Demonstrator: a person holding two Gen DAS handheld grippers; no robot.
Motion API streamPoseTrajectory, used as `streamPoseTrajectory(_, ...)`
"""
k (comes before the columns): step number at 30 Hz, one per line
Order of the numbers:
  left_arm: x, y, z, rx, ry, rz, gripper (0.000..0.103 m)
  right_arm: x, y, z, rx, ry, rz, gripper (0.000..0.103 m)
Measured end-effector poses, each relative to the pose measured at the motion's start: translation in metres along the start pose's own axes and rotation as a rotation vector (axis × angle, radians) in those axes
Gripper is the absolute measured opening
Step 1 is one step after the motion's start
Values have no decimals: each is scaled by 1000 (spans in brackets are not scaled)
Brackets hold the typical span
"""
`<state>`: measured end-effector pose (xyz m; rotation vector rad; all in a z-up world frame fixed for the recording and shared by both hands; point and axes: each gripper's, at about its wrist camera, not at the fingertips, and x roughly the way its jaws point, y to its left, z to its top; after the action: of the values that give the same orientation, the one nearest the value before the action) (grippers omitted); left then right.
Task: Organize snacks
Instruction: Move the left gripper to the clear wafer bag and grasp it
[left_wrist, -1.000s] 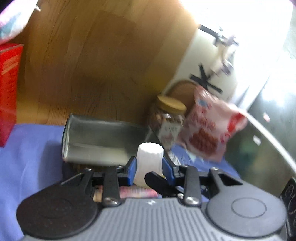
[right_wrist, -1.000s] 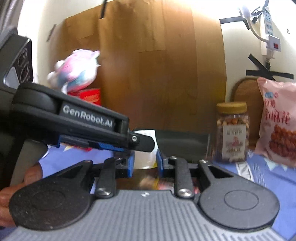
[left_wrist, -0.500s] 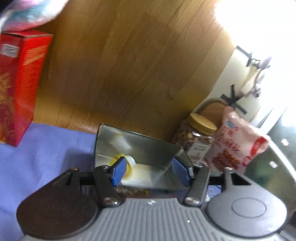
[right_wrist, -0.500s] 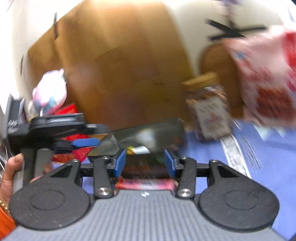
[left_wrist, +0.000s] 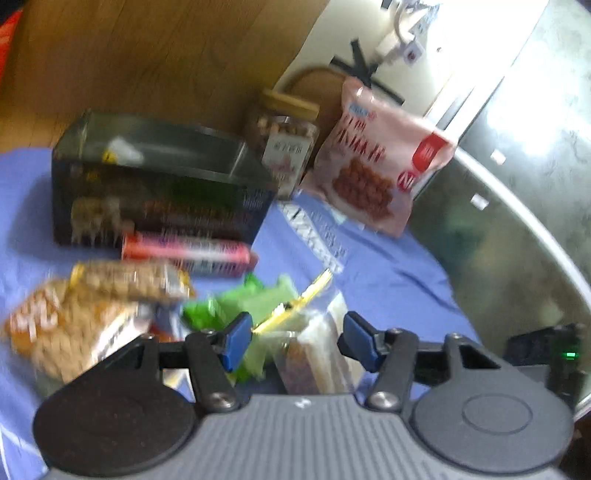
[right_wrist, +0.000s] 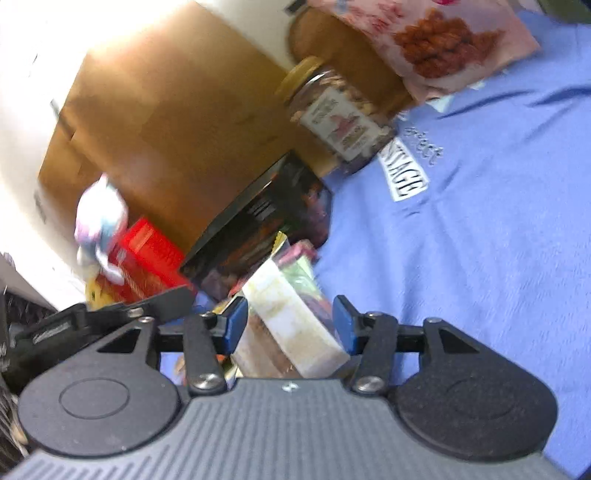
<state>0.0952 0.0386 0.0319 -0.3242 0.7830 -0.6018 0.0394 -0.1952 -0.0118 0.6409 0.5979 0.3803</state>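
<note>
A dark open box (left_wrist: 159, 192) stands on the blue cloth (left_wrist: 369, 266), with a small white item inside it. In front of it lies a pile of snacks: a pink bar (left_wrist: 188, 253), peanut packets (left_wrist: 74, 325), a green packet (left_wrist: 240, 306) and a clear wafer packet (left_wrist: 317, 350). My left gripper (left_wrist: 295, 343) is open and empty, just above the wafer packet. My right gripper (right_wrist: 290, 326) is open around the same wafer packet (right_wrist: 291, 325), which also shows in the right wrist view, and I cannot tell if the pads touch it.
A nut jar (left_wrist: 286, 136) and a pink snack bag (left_wrist: 376, 162) stand at the back against the wooden board. A red box (right_wrist: 147, 254) with a plush toy (right_wrist: 99, 229) on it stands left of the dark box. A metal surface (left_wrist: 517, 221) borders the cloth on the right.
The left gripper let go of the white item into the dark box, opened, and pulled back over the snack pile. The right gripper opened wider and swung down onto the wafer packet.
</note>
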Motion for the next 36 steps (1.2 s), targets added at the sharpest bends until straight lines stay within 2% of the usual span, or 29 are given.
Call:
streamPoseTrajectory(3,-8,8,-16,-31,15,10,54,-7,16,-17,-78,25,-1,56)
streamPoseTrajectory(4,-14,12,-20,-44,17,13,53,-10,20,-24,-99,38,18,62)
streamPoseTrajectory(7,-34,19,-29,-72,-18,9,49,-14,36,-42,-191,64,71,70)
streamPoseTrajectory(11,-58,21,-38,-60,-52,32,49,-10,63,-58,-344,89,69,74)
streamPoseTrajectory(13,-55,17,-35,-66,-60,51,51,-8,69,-60,-370,98,84,85)
streamPoseTrajectory(14,-55,18,-35,-76,-61,57,51,-8,71,-61,-375,102,89,86)
streamPoseTrajectory(19,-58,34,-37,-162,-52,5,52,-13,74,-68,-458,143,62,87)
streamPoseTrajectory(22,-60,37,-39,-172,-48,15,58,-17,75,-73,-503,160,32,87)
streamPoseTrajectory(25,-64,39,-45,-183,-39,7,59,-22,72,-77,-518,166,10,87)
streamPoseTrajectory(26,-65,40,-47,-190,-34,6,61,-23,72,-78,-525,170,3,87)
streamPoseTrajectory(28,-69,40,-52,-203,-23,9,73,-25,73,-81,-544,174,-14,87)
streamPoseTrajectory(29,-70,40,-55,-206,-16,10,74,-25,73,-83,-556,179,-20,87)
streamPoseTrajectory(35,-53,27,-78,-189,99,-16,74,-18,80,-97,-655,172,-45,88)
streamPoseTrajectory(36,-52,21,-82,-157,75,-8,73,-16,83,-101,-678,169,-52,85)
